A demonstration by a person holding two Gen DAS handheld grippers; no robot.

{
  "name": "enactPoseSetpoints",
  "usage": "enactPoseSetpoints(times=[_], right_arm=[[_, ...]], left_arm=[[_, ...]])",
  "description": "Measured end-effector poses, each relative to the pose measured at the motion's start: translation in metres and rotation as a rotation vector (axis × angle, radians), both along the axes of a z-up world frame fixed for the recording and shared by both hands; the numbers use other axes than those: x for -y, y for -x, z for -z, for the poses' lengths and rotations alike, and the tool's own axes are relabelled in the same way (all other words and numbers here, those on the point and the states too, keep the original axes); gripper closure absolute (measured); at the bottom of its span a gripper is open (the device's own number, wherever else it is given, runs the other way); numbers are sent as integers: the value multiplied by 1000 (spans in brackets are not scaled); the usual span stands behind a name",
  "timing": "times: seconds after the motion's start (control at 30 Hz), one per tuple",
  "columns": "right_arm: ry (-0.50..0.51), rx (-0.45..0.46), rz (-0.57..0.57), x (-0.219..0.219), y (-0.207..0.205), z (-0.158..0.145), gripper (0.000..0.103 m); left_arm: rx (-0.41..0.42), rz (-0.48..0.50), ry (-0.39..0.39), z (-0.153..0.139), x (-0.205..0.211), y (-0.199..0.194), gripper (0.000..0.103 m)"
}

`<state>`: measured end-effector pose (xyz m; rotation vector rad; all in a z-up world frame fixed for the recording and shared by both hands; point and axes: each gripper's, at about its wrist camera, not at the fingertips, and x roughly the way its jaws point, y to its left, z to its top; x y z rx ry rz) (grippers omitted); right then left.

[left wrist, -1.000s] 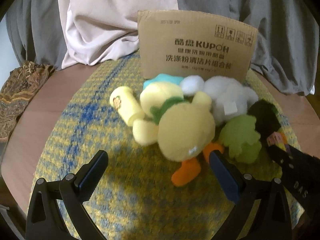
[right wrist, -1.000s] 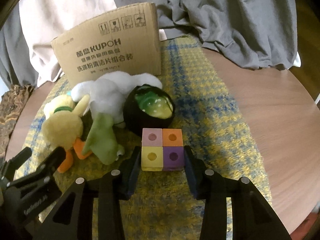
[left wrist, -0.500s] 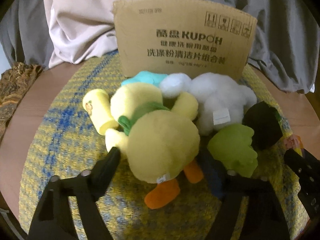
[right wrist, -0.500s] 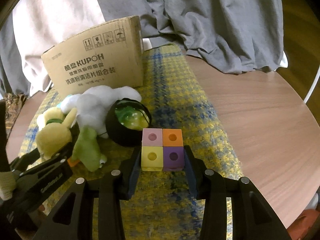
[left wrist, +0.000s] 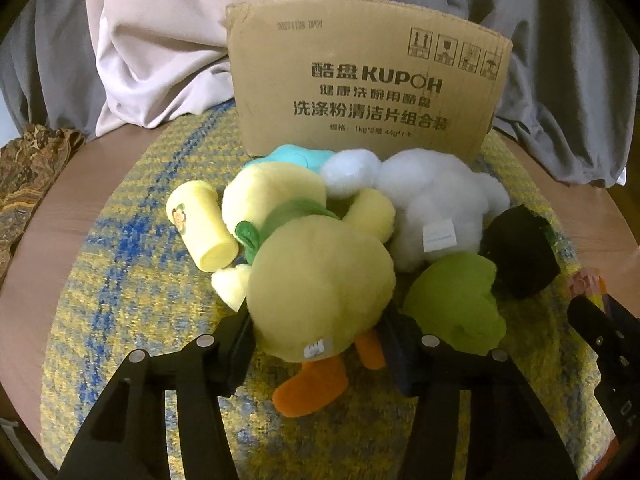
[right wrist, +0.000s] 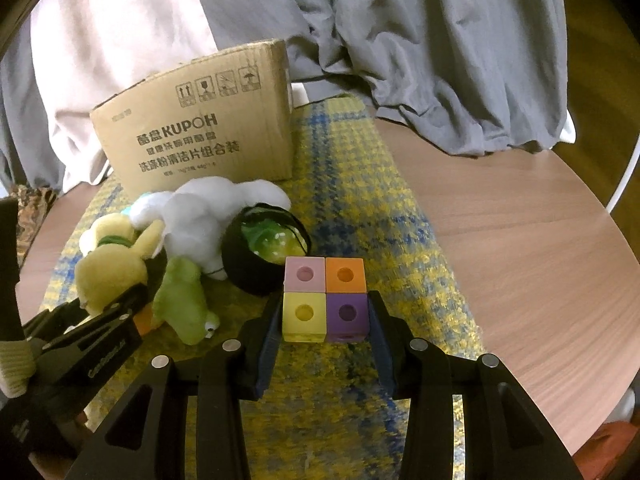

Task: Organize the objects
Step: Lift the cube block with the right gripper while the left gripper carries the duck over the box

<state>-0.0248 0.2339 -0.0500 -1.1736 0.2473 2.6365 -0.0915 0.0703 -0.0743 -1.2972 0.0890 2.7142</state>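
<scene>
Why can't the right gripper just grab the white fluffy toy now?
Probably not yet: the right gripper is shut on the block of four cubes, so its fingers are full, and the black bowl toy sits before the white fluffy toy.

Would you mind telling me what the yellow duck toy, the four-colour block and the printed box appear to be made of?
Yellow duck toy: soft plush, going by its fuzzy nap and sewn tag. Four-colour block: probably moulded plastic; smooth, slightly glossy faces with round holes, the yellow one a little translucent. Printed box: brown corrugated cardboard, matt, with a raw cut top edge.
</scene>
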Motion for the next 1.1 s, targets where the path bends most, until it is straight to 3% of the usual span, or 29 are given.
enactPoseSetpoints(times=[1.1], right_arm=[[-35,-146,-55,19,3,-63,62]], left_arm=[[-182,5,9,-81,17,-21,49]])
